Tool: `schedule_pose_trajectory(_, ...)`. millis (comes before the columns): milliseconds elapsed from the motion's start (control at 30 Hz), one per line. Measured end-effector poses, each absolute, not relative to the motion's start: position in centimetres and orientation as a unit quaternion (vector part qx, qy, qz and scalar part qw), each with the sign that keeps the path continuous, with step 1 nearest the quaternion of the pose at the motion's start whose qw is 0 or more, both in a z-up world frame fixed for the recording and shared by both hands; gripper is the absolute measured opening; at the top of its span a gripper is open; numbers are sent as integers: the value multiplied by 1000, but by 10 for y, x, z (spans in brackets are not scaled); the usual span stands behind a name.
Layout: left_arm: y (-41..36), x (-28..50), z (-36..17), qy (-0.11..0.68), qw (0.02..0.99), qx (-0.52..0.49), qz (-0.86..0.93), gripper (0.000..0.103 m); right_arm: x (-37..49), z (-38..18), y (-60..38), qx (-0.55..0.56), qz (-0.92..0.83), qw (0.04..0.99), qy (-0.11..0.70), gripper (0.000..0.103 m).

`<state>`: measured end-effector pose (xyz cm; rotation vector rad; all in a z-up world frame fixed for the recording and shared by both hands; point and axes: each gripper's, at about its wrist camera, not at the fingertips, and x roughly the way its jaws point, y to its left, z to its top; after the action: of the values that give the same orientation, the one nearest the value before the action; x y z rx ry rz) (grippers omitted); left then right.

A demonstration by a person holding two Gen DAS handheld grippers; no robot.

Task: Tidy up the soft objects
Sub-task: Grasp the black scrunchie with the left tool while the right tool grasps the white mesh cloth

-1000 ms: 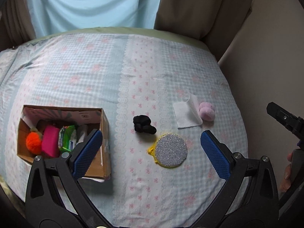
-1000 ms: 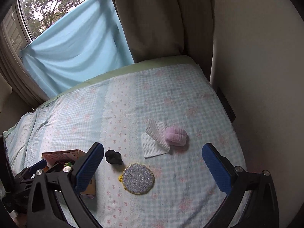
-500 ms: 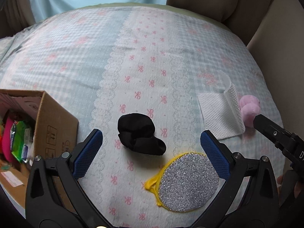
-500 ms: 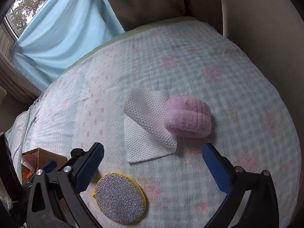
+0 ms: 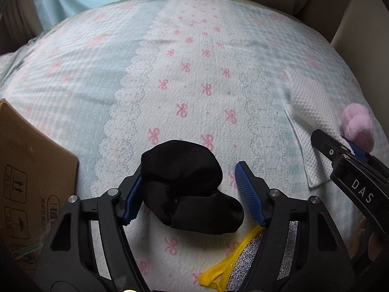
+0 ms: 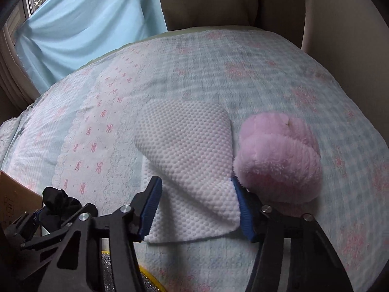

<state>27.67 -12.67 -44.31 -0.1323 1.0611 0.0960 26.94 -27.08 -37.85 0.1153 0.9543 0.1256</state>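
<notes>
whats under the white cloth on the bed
The white cloth lies folded over itself on the patterned bedspread, a lower layer showing at its near edge. Its right edge meets the pink plush. Anything between the layers is covered.

A bed under a pale blue checked sheet (image 5: 184,77) with pink bows fills the view. Light blue curtain (image 6: 92,31) hangs at eleven o'clock, brown drape (image 6: 218,0) at twelve, beige wall (image 6: 352,39) at two.

We found the sock (image 5: 187,185) between box (image 5: 31,170) and cloth (image 5: 313,126), with the plush (image 6: 277,160) right of the cloth, all on the bedspread (image 5: 184,73).
</notes>
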Motion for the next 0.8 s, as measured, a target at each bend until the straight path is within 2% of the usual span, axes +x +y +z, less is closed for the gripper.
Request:
schedule_pose_trajectory(67, -129, 276, -441, 500, 863, -56, 45, 40, 273, -379, -271, 41, 57, 886, 458, 32)
schedule_pose_trajectory(100, -129, 276, -440, 497, 865, -54, 45, 36, 274, -379, -272, 40, 58, 886, 458, 30)
schedule_pose_trajectory(167, -131, 278, -437, 494, 867, -52, 45, 33, 275, -379, -273, 38, 57, 886, 459, 24)
schedule_pose_trajectory(300, -132, 280, -437, 492, 868, -50, 47, 26, 275, -377, -272, 38, 59, 886, 459, 19)
schedule_pose_trajectory(433, -132, 280, -435, 493, 867, -53, 46, 25, 274, -374, -269, 38, 64, 886, 458, 14)
schedule_pose_trajectory(800, -137, 269, -406, 475, 877, -60, 27, 25, 258, -338, -272, 48, 63, 896, 436, 13)
